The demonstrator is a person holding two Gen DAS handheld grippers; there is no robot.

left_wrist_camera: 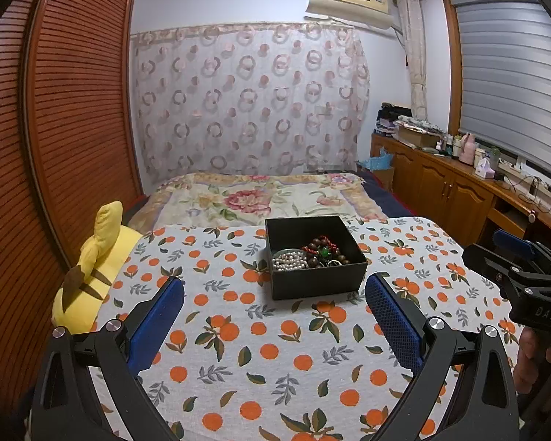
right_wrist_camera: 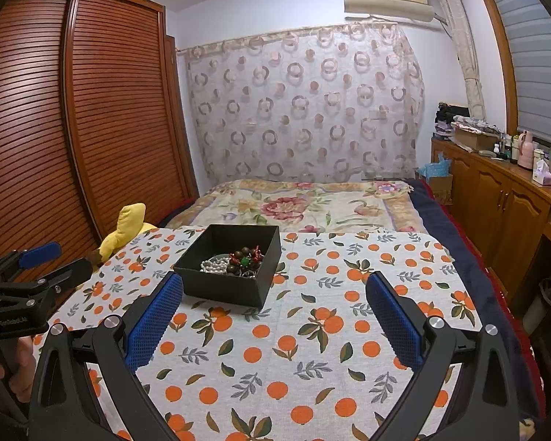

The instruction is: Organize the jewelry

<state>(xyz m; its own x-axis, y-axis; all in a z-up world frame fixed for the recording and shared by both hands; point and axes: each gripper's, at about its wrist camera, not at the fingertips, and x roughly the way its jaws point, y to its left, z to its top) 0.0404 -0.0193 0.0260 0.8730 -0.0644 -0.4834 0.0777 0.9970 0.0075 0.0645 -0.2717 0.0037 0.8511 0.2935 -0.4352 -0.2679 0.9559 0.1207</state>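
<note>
A black open box [left_wrist_camera: 314, 286] stands on a table with an orange-print cloth [left_wrist_camera: 238, 349]. Inside lie a white pearl string [left_wrist_camera: 289, 260], brown wooden beads [left_wrist_camera: 314, 246], a red and green piece [left_wrist_camera: 325, 250] and a small ring, all tangled together. My left gripper [left_wrist_camera: 274, 286] is open and empty, just short of the box. My right gripper [right_wrist_camera: 274, 286] is open and empty, with the box [right_wrist_camera: 224, 292] ahead to its left. The right gripper also shows at the right edge of the left wrist view [left_wrist_camera: 496, 250]. The left gripper shows at the left edge of the right wrist view [right_wrist_camera: 58, 257].
A yellow plush toy [left_wrist_camera: 92, 275] leans at the table's left edge. A bed with a floral blanket [left_wrist_camera: 257, 198] lies behind the table. A louvred wooden wardrobe [left_wrist_camera: 55, 128] stands on the left. A wooden cabinet [left_wrist_camera: 440, 180] with clutter runs along the right wall.
</note>
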